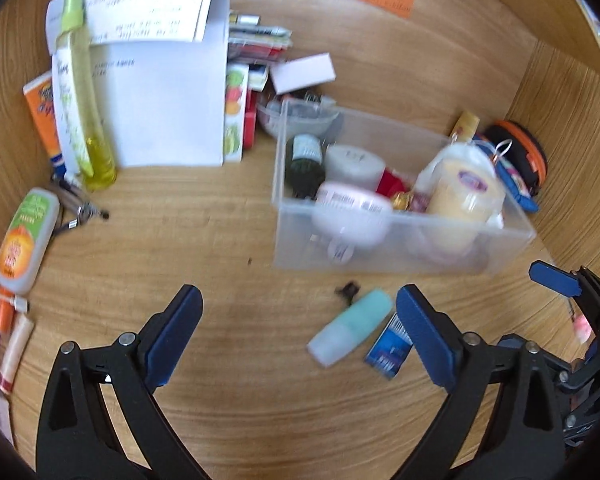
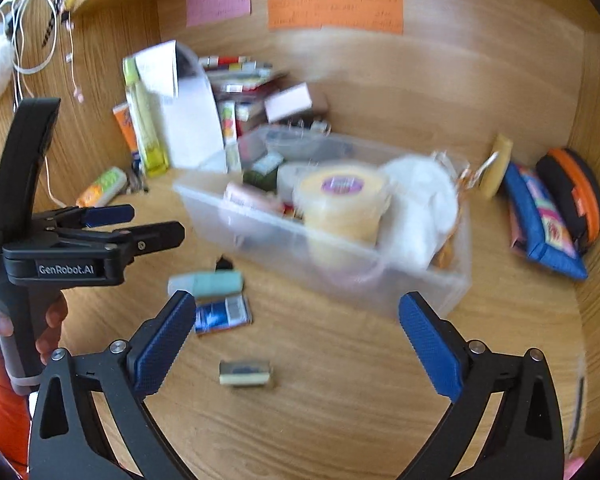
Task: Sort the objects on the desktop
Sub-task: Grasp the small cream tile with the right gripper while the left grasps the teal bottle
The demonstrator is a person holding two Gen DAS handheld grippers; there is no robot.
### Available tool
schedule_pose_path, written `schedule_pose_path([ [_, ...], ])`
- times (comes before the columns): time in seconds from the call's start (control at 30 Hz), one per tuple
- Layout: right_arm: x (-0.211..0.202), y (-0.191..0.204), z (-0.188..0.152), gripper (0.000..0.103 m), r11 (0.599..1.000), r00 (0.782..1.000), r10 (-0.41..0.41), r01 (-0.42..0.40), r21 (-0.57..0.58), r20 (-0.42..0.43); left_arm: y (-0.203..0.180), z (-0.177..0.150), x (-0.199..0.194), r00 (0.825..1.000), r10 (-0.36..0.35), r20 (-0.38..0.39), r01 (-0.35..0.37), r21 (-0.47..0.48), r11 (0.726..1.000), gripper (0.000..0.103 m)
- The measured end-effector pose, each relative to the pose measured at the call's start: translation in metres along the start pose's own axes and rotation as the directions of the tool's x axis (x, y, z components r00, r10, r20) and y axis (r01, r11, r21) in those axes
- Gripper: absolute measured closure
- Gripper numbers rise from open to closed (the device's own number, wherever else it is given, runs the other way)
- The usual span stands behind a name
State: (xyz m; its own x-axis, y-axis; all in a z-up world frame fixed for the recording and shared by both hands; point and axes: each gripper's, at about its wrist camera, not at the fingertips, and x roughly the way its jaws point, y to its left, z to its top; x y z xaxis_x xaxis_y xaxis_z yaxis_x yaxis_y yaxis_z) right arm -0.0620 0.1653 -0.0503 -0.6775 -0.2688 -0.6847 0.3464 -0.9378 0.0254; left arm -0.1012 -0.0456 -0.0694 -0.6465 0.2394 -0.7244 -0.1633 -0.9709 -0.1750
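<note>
A clear plastic box [image 1: 400, 258] stands on the wooden desk and holds jars, a dark bottle and a yellow tub [image 1: 466, 196]. In front of it lie a teal bottle [image 1: 352, 326] and a blue packet [image 1: 388, 350]. My left gripper [image 1: 300, 330] hovers open above the desk, and the bottle shows between its fingers without touching them. In the right wrist view the box [image 2: 340, 268], the teal bottle [image 2: 208, 283], the blue packet [image 2: 222, 314] and a small pale block [image 2: 244, 373] appear. My right gripper [image 2: 300, 340] is open and empty above the block. A hand [image 2: 48, 320] holds the left gripper [image 2: 140, 224].
At the back left stand a white paper box [image 1: 168, 112], a yellow-green bottle [image 1: 86, 92] and an orange tube [image 1: 44, 116], with small tubes along the left edge. Pouches [image 2: 548, 216] lie at the right wall. Coloured notes [image 2: 336, 12] hang on the back panel. Wooden walls enclose three sides.
</note>
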Motion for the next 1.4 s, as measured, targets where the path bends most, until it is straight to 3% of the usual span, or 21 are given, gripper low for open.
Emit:
schedule_pose_path([
  [0.2,0.008,0.014,-0.022,0.002,0.999,1.000,-0.028,0.027,-0.045,-0.006,0.005,-0.015,0.011,0.999,0.023,-0.047,-0.022,0.024,0.999,0.004],
  [0.37,0.014,0.027,-0.034,0.006,0.994,1.000,-0.011,0.008,-0.113,-0.028,0.007,-0.026,0.024,0.994,-0.006,-0.108,0.007,0.016,1.000,0.004],
  [0.67,0.026,0.033,-0.043,0.040,0.987,0.995,0.016,-0.032,-0.157,-0.100,-0.013,-0.027,0.032,0.994,0.041,-0.104,-0.029,0.122,0.992,0.004],
  [0.9,0.031,0.034,-0.046,0.066,0.984,0.991,0.033,-0.055,-0.170,-0.129,-0.021,-0.021,0.038,0.994,0.031,-0.109,-0.014,0.154,0.988,0.004],
  [1.03,0.032,0.033,-0.046,0.072,0.982,0.991,0.046,-0.068,-0.175,-0.128,-0.021,-0.017,0.039,0.993,0.043,-0.111,-0.024,0.171,0.985,0.007],
  [1.17,0.032,0.028,-0.045,0.072,0.984,0.990,0.067,-0.087,-0.155,-0.128,-0.017,-0.014,0.039,0.992,0.032,-0.124,-0.011,0.165,0.986,0.016],
  [1.27,0.030,0.022,-0.044,0.072,0.986,0.990,0.069,-0.087,-0.144,-0.122,-0.019,-0.015,0.041,0.989,0.065,-0.135,-0.037,0.200,0.979,0.024],
  [1.4,0.025,0.013,-0.041,0.072,0.989,0.991,0.080,-0.092,-0.117,-0.107,-0.022,-0.018,0.039,0.989,0.077,-0.126,-0.047,0.228,0.973,0.024],
])
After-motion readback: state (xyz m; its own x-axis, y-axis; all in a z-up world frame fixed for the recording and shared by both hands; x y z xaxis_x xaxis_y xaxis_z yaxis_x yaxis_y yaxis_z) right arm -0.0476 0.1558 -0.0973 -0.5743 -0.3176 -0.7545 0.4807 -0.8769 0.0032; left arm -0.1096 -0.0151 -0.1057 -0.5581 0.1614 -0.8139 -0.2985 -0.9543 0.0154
